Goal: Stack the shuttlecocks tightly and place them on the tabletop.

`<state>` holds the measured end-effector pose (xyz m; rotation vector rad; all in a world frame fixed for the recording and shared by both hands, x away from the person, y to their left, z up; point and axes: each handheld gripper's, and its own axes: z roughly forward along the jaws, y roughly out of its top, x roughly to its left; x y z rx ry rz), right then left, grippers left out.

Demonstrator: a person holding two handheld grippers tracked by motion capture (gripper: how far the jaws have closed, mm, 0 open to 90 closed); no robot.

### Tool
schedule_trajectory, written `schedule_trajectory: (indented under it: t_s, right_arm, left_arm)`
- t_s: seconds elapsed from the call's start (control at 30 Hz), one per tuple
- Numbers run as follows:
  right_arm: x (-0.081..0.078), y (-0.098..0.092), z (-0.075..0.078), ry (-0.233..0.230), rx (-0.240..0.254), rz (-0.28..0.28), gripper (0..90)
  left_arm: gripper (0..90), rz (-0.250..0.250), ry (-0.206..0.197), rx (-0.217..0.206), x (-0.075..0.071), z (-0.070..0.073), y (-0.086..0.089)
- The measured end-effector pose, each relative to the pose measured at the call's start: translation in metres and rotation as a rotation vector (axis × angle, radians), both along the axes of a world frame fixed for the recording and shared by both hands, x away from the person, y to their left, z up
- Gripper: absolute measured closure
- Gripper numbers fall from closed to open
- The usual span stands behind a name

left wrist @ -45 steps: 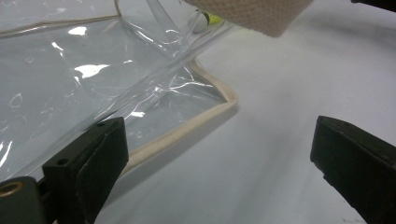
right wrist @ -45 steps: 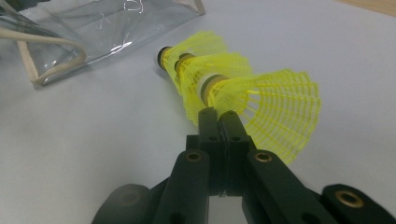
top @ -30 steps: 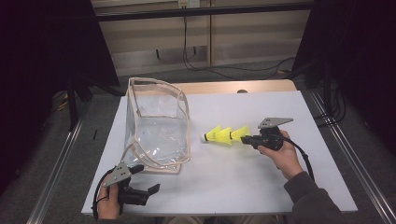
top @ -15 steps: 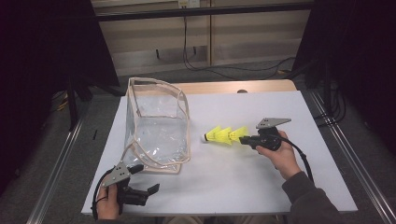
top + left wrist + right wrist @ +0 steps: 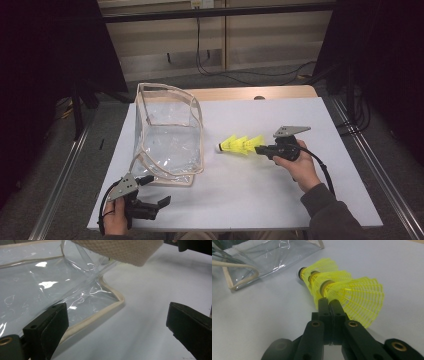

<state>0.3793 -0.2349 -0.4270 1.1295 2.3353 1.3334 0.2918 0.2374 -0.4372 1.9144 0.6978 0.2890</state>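
My right tongs (image 5: 261,149) are pinching the skirt edge of a stack of yellow shuttlecocks (image 5: 241,145); the jaws are pressed together on the mesh rim, as my right gripper view shows (image 5: 329,305). The shuttlecocks (image 5: 337,290) are nested one inside another, three in all, and extend straight ahead of these tongs with the cork end farthest from them. Whether the stack rests on the counter (image 5: 310,120) or hangs just above it I cannot tell.

Beyond the cork end, a little apart from it, stands a clear plastic bag (image 5: 167,135) with beige trim, upright and open at the top. In the right gripper view its lower corner (image 5: 257,257) lies ahead and to the left of the shuttlecocks.

My left tongs (image 5: 161,204) are spread wide with nothing between the jaws. They rest low at the near edge of the counter, just beside the bag's near bottom corner (image 5: 110,302), which lies ahead of the left jaw. A beige strap (image 5: 120,250) crosses the top of that view.
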Motion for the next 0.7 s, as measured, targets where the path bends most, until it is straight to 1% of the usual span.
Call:
schedule_trajectory:
  t_s: [0.27, 0.57, 0.63, 0.7]
  right_arm:
    - [0.0022, 0.0036, -0.0024, 0.004, -0.004, 0.001, 89.4]
    - [0.0040, 0.0065, -0.0053, 0.010, -0.005, 0.001, 89.4]
    - [0.0045, 0.0069, -0.0057, 0.009, -0.006, 0.002, 89.4]
    - [0.0050, 0.0075, -0.0066, 0.009, -0.004, 0.002, 89.4]
  left_arm:
    - [3.9, -0.002, -0.001, -0.009, 0.0004, -0.0005, 0.0004]
    - [3.9, -0.003, 0.002, -0.006, 0.0005, -0.0005, 0.0007]
    - [3.9, -0.005, 0.000, -0.014, 0.0005, -0.0010, 0.0003]
    - [3.9, -0.004, 0.003, -0.005, 0.0004, -0.0006, 0.0006]
